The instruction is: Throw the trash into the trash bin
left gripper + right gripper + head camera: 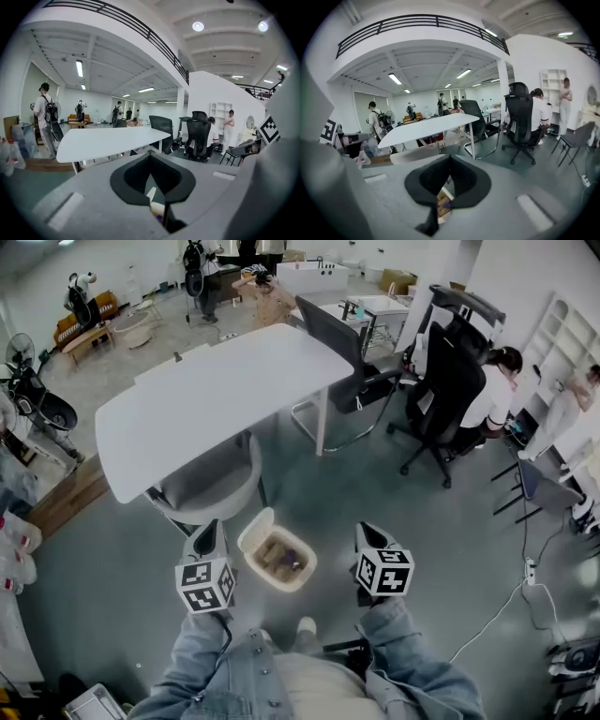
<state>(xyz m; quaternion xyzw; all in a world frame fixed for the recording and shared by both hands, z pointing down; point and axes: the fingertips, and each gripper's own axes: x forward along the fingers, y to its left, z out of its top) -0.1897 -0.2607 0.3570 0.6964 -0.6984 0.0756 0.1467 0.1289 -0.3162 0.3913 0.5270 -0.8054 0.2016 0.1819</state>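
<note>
The cream trash bin point(251, 542) stands on the grey floor just in front of me, with brown and purple trash point(281, 556) inside it. My left gripper point(211, 525) hovers left of the bin and my right gripper point(367, 529) right of it, both above it and apart from it. Both point forward and a little down. In the left gripper view the left gripper point(150, 157) has its dark pads together with nothing between them; the bin point(157, 208) shows through the slot below them. The right gripper point(450, 158) looks the same, with the bin point(443, 204) showing below its pads.
A white table point(206, 399) stands beyond the bin, with a grey chair point(211, 486) tucked under it. Black office chairs point(445, 390) and a seated person point(492, 395) are at the right. A white cable point(497, 606) runs over the floor at right. More people stand at the far back.
</note>
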